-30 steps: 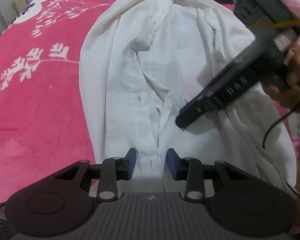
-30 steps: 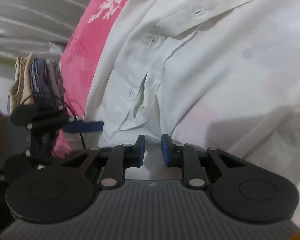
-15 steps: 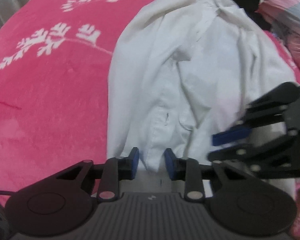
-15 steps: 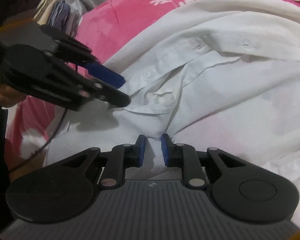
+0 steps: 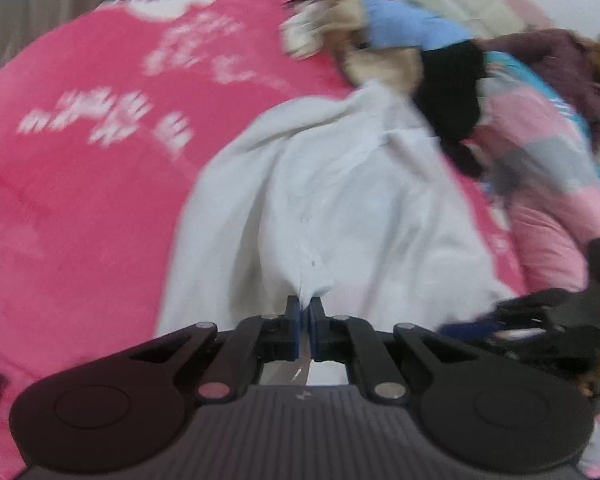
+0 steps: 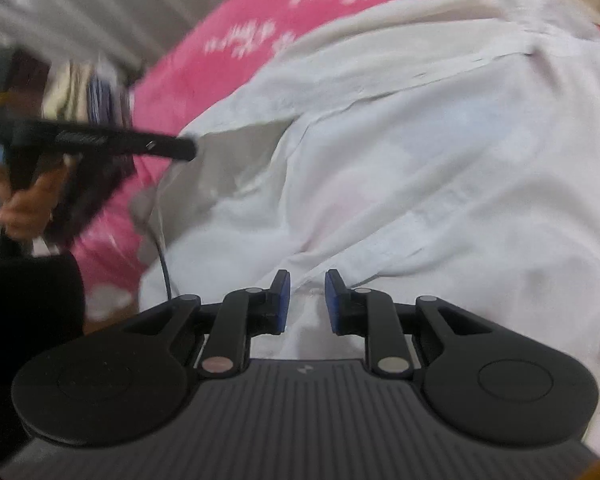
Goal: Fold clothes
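Note:
A white button shirt (image 5: 340, 208) lies spread on a pink blanket (image 5: 80, 220). My left gripper (image 5: 305, 308) is shut on the shirt's near edge by the button strip, and the cloth rises in a peak to its pads. In the right wrist view the shirt (image 6: 420, 160) fills the frame. My right gripper (image 6: 307, 296) has its pads a little apart, with a bunch of the white cloth between them and folds running to its tips. The left gripper (image 6: 186, 150) shows there at the left, lifting a corner of cloth. The right gripper (image 5: 464, 326) appears blurred at the right edge.
A heap of other clothes (image 5: 452, 80) lies at the far end of the blanket, and pink and grey bedding (image 5: 540, 168) lies at the right. A person's hand (image 6: 24, 208) holds the left gripper's handle. A cable (image 6: 164, 268) hangs by it. A pale curtain (image 6: 80, 8) hangs behind.
The left jaws have shut on the shirt's near edge. Both grippers have risen, pulling that edge up with them. Both views now look further across the blanket and are blurred.

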`<state>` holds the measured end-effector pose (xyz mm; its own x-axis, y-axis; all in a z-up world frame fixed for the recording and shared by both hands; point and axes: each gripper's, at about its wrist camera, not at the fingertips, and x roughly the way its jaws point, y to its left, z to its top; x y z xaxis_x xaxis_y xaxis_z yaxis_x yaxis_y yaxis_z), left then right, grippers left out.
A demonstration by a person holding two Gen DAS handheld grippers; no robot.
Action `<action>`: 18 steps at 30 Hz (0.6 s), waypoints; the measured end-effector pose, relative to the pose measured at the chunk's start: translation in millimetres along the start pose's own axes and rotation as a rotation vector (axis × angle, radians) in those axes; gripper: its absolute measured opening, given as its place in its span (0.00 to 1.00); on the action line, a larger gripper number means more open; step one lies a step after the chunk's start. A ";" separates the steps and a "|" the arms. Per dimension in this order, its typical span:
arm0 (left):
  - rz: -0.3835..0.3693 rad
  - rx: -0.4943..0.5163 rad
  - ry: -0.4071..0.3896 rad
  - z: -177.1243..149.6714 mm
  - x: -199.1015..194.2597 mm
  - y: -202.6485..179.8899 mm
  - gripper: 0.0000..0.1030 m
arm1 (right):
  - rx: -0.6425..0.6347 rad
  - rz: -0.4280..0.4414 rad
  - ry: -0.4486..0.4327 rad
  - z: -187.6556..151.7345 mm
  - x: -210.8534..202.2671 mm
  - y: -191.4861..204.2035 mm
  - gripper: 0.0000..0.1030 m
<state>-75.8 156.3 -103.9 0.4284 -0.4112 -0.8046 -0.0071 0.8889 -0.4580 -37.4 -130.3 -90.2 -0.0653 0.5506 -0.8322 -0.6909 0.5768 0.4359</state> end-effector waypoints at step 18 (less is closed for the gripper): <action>-0.181 0.529 0.199 -43.8 40.5 -102.1 0.48 | 0.023 -0.026 -0.321 27.0 -30.1 -19.1 0.19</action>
<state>-97.3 40.1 -106.3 0.2027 -0.5501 -0.8101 0.5231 0.7602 -0.3853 -2.7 -141.6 -64.2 0.1848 0.6956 -0.6943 -0.6723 0.6047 0.4269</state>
